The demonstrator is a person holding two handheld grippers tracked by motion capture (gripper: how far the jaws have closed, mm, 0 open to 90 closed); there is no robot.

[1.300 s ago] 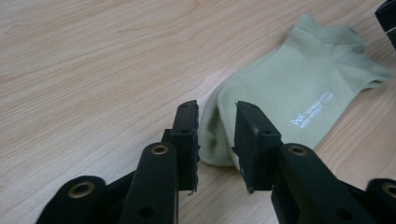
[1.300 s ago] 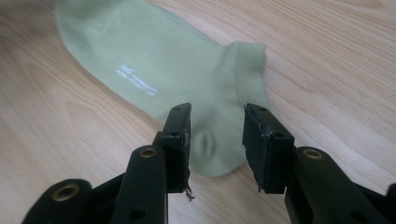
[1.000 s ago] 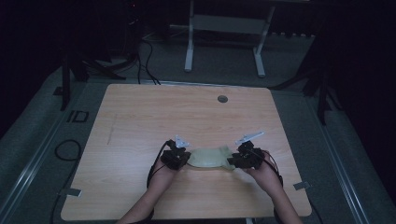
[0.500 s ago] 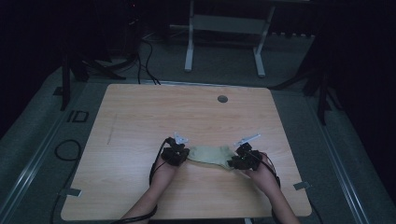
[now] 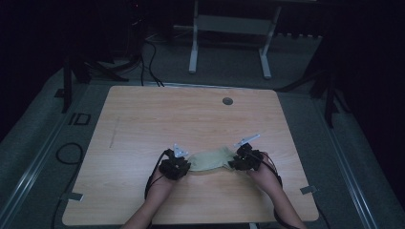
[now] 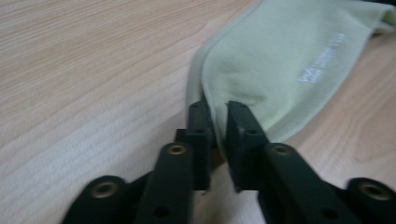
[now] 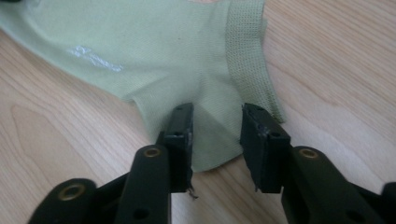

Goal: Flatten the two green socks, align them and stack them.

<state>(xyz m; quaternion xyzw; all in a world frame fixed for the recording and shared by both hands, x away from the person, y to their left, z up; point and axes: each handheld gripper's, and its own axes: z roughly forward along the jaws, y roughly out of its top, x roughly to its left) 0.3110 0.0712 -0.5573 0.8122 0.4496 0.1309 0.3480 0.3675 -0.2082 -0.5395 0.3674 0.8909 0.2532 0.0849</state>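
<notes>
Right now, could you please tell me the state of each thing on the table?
Sock: pale green, lying flat on the table, stretched between the two grippers.
Left hand-held gripper: jaws nearly closed, pinching the sock's toe edge.
Right hand-held gripper: jaws apart, straddling the sock's heel.

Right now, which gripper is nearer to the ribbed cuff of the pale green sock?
Right. The right gripper straddles the heel with open jaws, just beside the ribbed cuff of the pale green sock. The left gripper pinches the opposite end.
</notes>
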